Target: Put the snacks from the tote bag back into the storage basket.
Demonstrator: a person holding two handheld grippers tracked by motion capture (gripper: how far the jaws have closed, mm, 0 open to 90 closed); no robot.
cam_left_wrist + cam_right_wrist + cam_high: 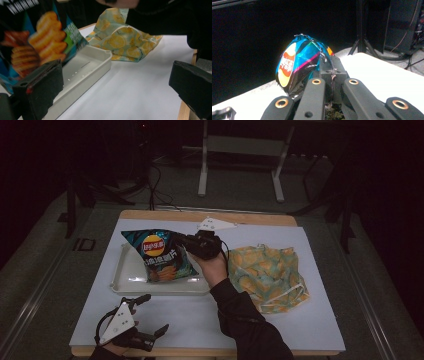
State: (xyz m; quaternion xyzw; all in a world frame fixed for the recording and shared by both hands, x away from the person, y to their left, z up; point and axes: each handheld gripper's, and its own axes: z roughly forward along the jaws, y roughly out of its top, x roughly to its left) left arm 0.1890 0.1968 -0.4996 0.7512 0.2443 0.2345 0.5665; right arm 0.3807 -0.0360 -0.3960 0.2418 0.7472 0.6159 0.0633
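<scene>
1. right claw (186,241): pressed together on the top seam of the blue foil crisp bag (161,256). the bag hangs tilted, with its lower end in or just over the shallow white plastic tray (122,279); whether it touches the tray floor cannot be told.
2. left claw (150,312): spread, holding nothing, low at the near left edge of the white-covered desk (200,315), well apart from the bag.
3. risk, slip: the pinch takes only a narrow strip of smooth foil, so the seam could likely slide out of the jaws and the bag drop.
4. risk, damage: the bag looks air-filled. a harder squeeze could crush the contents or split the seal.
5. risk, snag: the bag's lower corner could catch the tray rim and drag the tray.
6. the yellow-and-green citrus-print cloth bag (267,276) lies just beside the tray, on its right.
7. markings: a red-and-yellow round lay's-style logo and white chinese characters; these are too small to read.
</scene>
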